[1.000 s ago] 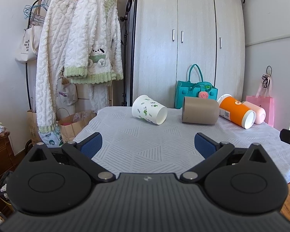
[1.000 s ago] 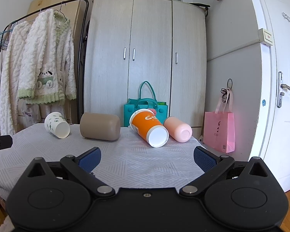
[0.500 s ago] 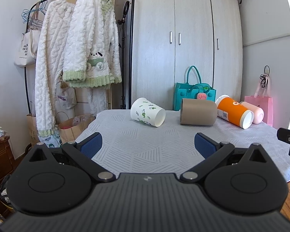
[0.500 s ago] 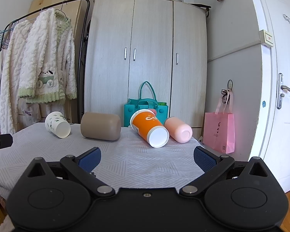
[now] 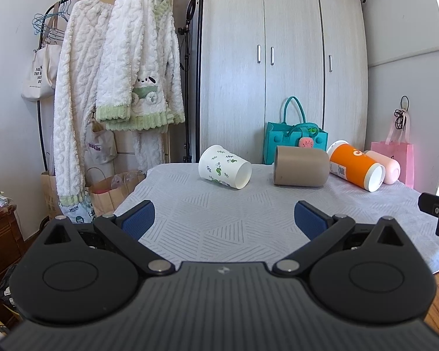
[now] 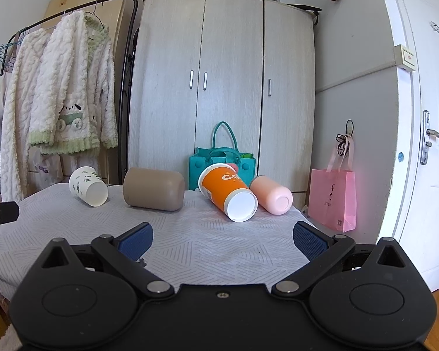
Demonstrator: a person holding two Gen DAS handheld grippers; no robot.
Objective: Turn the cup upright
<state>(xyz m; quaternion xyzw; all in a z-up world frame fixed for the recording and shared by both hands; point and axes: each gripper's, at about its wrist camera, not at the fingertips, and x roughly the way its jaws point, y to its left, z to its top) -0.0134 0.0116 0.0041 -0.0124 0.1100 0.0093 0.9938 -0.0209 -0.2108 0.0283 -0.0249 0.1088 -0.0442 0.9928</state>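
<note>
Several cups lie on their sides in a row at the far side of a table with a grey patterned cloth. From left: a white paper cup with green leaves, a brown cup, an orange cup and a pink cup. My left gripper is open and empty, short of the white cup. My right gripper is open and empty, short of the orange cup.
A teal tote bag stands behind the cups before a wardrobe. A clothes rack with white robes stands at the left. A pink gift bag hangs at the right, beside a white door.
Both grippers have tilted up slightly, so the cups sit a little lower in view. Nothing on the table has moved.
</note>
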